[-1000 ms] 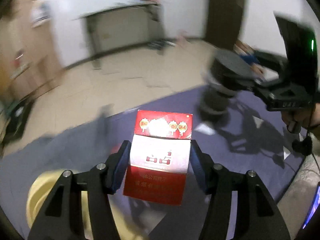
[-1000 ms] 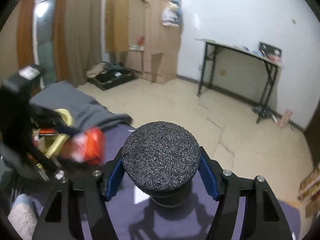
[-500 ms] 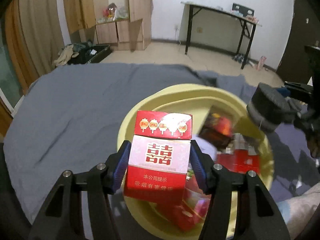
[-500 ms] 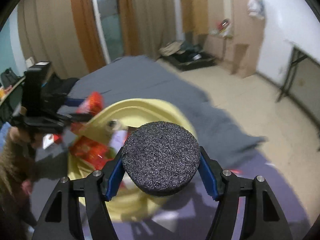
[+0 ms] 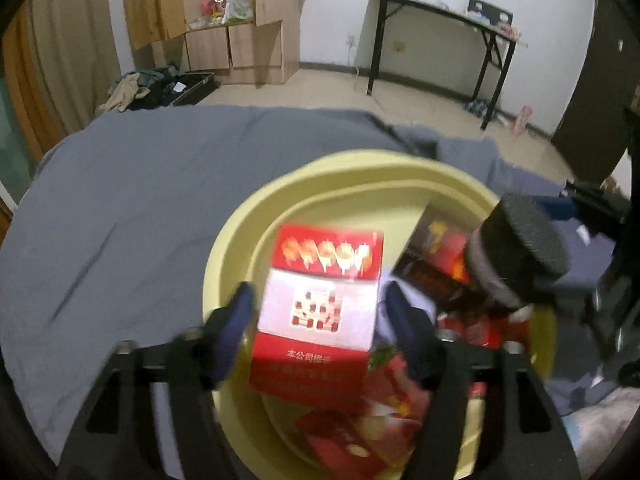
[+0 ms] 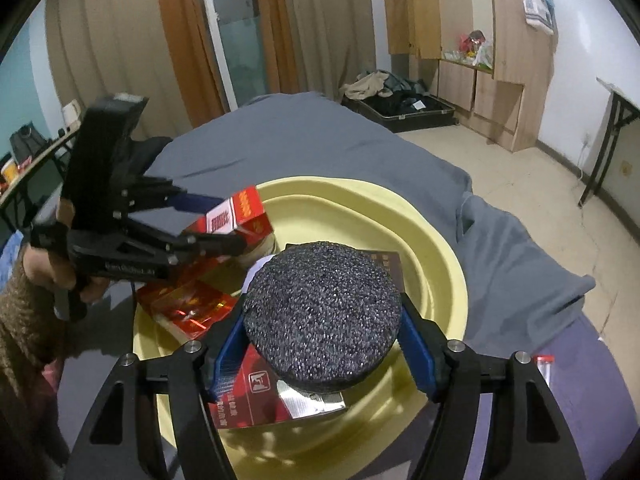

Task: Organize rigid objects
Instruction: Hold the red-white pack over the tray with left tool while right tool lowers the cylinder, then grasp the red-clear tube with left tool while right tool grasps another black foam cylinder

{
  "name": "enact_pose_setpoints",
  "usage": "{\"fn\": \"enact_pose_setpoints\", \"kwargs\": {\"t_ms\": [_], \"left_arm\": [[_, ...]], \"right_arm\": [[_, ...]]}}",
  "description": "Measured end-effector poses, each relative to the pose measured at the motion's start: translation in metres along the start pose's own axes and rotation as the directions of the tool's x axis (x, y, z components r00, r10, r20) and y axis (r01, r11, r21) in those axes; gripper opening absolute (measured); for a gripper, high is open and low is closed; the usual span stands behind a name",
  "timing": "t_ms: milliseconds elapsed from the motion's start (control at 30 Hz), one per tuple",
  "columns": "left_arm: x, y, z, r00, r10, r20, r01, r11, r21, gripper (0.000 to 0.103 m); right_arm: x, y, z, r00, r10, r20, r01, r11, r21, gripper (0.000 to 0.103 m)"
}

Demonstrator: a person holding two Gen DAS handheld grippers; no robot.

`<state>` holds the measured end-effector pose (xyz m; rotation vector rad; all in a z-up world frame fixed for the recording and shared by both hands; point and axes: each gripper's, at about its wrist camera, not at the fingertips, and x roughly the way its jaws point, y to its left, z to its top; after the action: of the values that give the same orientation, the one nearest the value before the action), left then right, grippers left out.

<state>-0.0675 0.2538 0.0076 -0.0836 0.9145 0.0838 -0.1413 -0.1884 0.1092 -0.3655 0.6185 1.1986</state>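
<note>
My left gripper [image 5: 320, 320] has its jaws spread slightly wider than the red and white cigarette box [image 5: 320, 304], which sits blurred between them over the yellow basin [image 5: 248, 248]. It also shows in the right wrist view [image 6: 236, 220], where the box [image 6: 240, 212] is at the left gripper's tips above the basin [image 6: 440, 256]. My right gripper [image 6: 324, 344] is shut on a black round-topped jar [image 6: 320, 308] and holds it over the basin. The jar [image 5: 516, 244] shows at the right in the left wrist view.
The basin holds several red boxes [image 6: 188, 304] and a dark box [image 5: 432, 264]. It sits on a bed with a grey blanket [image 5: 132, 200]. A small red-capped bottle [image 6: 544, 368] lies on the purple sheet to the right. Beyond are floor, a desk [image 5: 440, 12] and wardrobes.
Both grippers swung over the yellow basin. The left jaws have opened around the cigarette box, which now looks loose and blurred. The right gripper still holds the jar.
</note>
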Motion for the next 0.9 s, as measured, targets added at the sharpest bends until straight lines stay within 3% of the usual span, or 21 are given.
{"fn": "enact_pose_setpoints", "kwargs": {"t_ms": [67,167,267,333,367,467,600,700,767,900], "left_arm": [[-0.012,-0.003,0.005,1.0,-0.012,0.026,0.013,1.0,-0.023,0.103],[-0.043,-0.021,0.009,0.99,-0.022,0.139,0.027,0.999,-0.033,0.103],[-0.054,-0.057,0.018,0.989,-0.079,0.127,0.077,0.997,0.018,0.103],[-0.056,-0.086,0.03,0.986,-0.129,0.109,0.124,0.991,0.052,0.103],[-0.056,-0.104,0.038,0.981,-0.166,0.098,0.16,0.984,0.073,0.103],[-0.045,-0.155,0.063,0.968,-0.246,0.042,0.238,0.962,0.131,0.103],[0.008,-0.214,0.084,0.961,-0.24,-0.139,0.258,0.957,0.13,0.103],[0.052,-0.242,0.09,0.925,-0.266,-0.271,0.277,0.961,0.004,0.102],[0.077,-0.252,0.092,0.912,-0.255,-0.322,0.251,0.966,-0.056,0.101],[0.113,-0.263,0.088,0.897,-0.213,-0.388,0.199,0.977,-0.078,0.085]], "right_arm": [[-0.017,0.002,-0.001,0.999,-0.005,0.035,0.005,1.0,0.005,0.101],[-0.06,-0.005,-0.005,0.992,-0.053,0.113,0.052,0.999,0.01,0.103],[-0.118,-0.03,-0.021,0.965,-0.193,0.176,0.187,0.981,0.05,0.103],[-0.152,-0.051,-0.041,0.93,-0.323,0.176,0.31,0.946,0.096,0.103],[-0.168,-0.065,-0.058,0.887,-0.435,0.154,0.423,0.9,0.108,0.103],[-0.19,-0.103,-0.101,0.806,-0.589,0.062,0.576,0.803,0.153,0.103],[-0.19,-0.146,-0.147,0.8,-0.597,-0.057,0.589,0.763,0.266,0.103],[-0.186,-0.165,-0.162,0.793,-0.608,-0.044,0.589,0.746,0.309,0.103],[-0.18,-0.172,-0.167,0.782,-0.623,-0.033,0.602,0.74,0.301,0.103],[-0.156,-0.174,-0.178,0.777,-0.626,-0.061,0.613,0.731,0.3,0.103]]}}
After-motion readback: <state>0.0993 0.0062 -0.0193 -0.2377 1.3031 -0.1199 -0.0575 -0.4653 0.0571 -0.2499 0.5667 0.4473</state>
